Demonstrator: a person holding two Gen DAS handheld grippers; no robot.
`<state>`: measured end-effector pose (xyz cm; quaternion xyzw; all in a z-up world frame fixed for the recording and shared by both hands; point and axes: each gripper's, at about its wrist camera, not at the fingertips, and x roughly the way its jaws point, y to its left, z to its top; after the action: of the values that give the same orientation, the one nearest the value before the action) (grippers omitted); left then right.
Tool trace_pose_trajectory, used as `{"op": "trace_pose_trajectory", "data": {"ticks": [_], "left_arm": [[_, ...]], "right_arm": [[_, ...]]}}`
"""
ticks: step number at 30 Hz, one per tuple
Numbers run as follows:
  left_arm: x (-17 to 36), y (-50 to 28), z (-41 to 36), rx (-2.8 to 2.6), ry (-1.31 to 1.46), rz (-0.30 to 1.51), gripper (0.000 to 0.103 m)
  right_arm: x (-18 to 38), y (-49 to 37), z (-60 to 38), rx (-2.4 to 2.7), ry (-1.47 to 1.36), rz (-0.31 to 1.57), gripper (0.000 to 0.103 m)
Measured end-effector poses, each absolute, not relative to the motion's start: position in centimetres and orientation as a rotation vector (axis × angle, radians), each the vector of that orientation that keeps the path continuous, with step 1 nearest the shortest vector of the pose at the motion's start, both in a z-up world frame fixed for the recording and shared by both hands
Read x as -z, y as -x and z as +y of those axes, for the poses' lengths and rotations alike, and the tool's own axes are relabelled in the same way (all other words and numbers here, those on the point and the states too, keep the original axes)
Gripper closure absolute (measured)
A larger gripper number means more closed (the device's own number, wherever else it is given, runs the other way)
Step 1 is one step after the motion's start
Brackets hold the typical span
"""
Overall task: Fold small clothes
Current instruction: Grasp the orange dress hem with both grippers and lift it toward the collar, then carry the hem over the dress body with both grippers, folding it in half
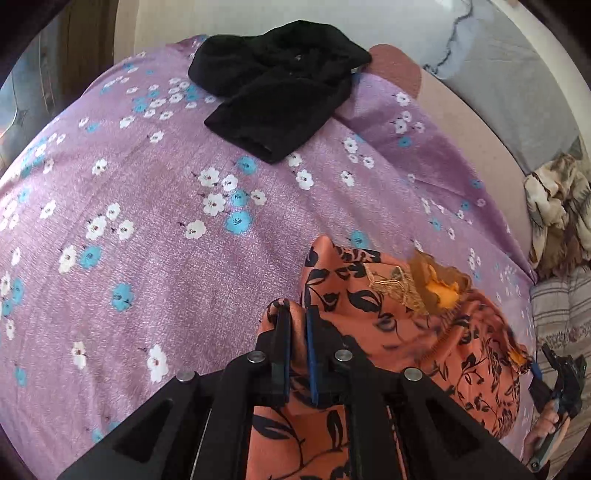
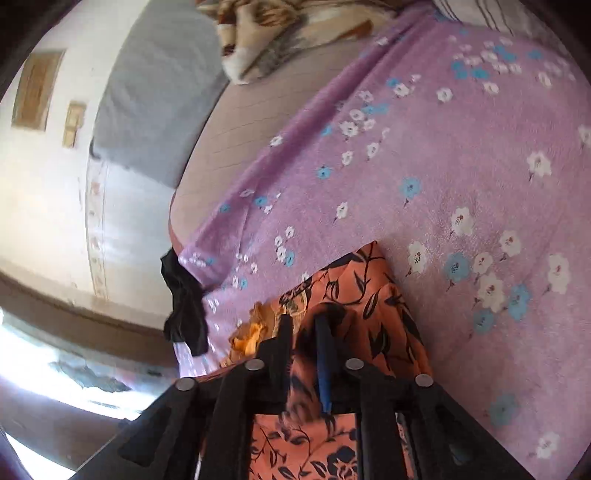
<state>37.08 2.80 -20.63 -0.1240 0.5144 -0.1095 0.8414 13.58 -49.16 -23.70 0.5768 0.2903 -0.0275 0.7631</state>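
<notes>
Left wrist: crumpled orange floral garment (image 1: 388,325)

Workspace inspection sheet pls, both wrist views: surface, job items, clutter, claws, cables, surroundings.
Surface: purple flowered bedsheet over a bed, creased along its far edge.
Job's things: orange leaf-print garment, bunched, gripped at two places; black garment, crumpled, lying apart at the sheet's far edge.
Clutter: beige patterned blanket heaped beyond the sheet; striped cloth beside it.
Grippers: left claw shut on the orange garment; right claw has orange cloth between its fingers, which stand somewhat apart.
Cables: nothing seen.
Surroundings: grey pillow against a pale wall; bright light low in the right wrist view.
</notes>
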Motion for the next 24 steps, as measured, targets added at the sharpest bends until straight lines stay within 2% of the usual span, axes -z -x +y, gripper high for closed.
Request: {"op": "trace_pose_trajectory", "data": {"ticks": [1,2,4,6,7,8,9,12,15,19,22,24], "left_arm": [[20.8,-36.9,2.7,0.220,0.265,1.066,0.095],[20.4,-36.4,2.6,0.223,0.266,1.029,0.095],[18.4,-34.8,2.4,0.246,0.263,0.907,0.092],[15.7,-32.4,2.6,0.200,0.271,0.764,0.076],[14.6,-30.9,2.6,0.175,0.280,0.701,0.050],[13.8,-29.5,2.5,0.148,0.282,0.654,0.028],[13.4,-28.2,2.5,0.105,0.283,0.617,0.025],[14.6,-25.8,2.1,0.030,0.286,0.625,0.025],[16.7,-27.4,1.8,-0.032,0.209,0.787,0.025],[19.2,-28.9,5.3,-0.116,0.294,0.921,0.025],[20.9,-29.4,7.2,-0.125,0.353,1.012,0.025],[21.2,-29.7,7.6,-0.143,0.325,1.022,0.025]], "right_arm": [[24.6,-13.1,-49.4,0.065,-1.286,0.593,0.031],[25.0,-12.2,-49.5,0.085,-1.294,0.545,0.021],[24.4,-12.0,-49.4,0.098,-1.221,0.530,0.022],[22.3,-13.0,-48.0,0.056,-1.070,0.584,0.023],[21.1,-13.4,-46.8,0.029,-0.983,0.586,0.026],[19.9,-13.5,-45.0,0.011,-0.892,0.592,0.029],[19.1,-13.8,-43.2,-0.014,-0.818,0.614,0.030],[18.3,-15.1,-36.8,-0.130,-0.657,0.711,0.034],[18.6,-16.5,-29.7,-0.227,-0.514,0.799,0.036],[19.6,-19.2,-20.6,-0.318,-0.352,0.899,0.047],[20.6,-22.3,-14.9,-0.364,-0.247,0.951,0.062],[21.1,-25.1,-12.4,-0.346,-0.216,0.967,0.064]]}}
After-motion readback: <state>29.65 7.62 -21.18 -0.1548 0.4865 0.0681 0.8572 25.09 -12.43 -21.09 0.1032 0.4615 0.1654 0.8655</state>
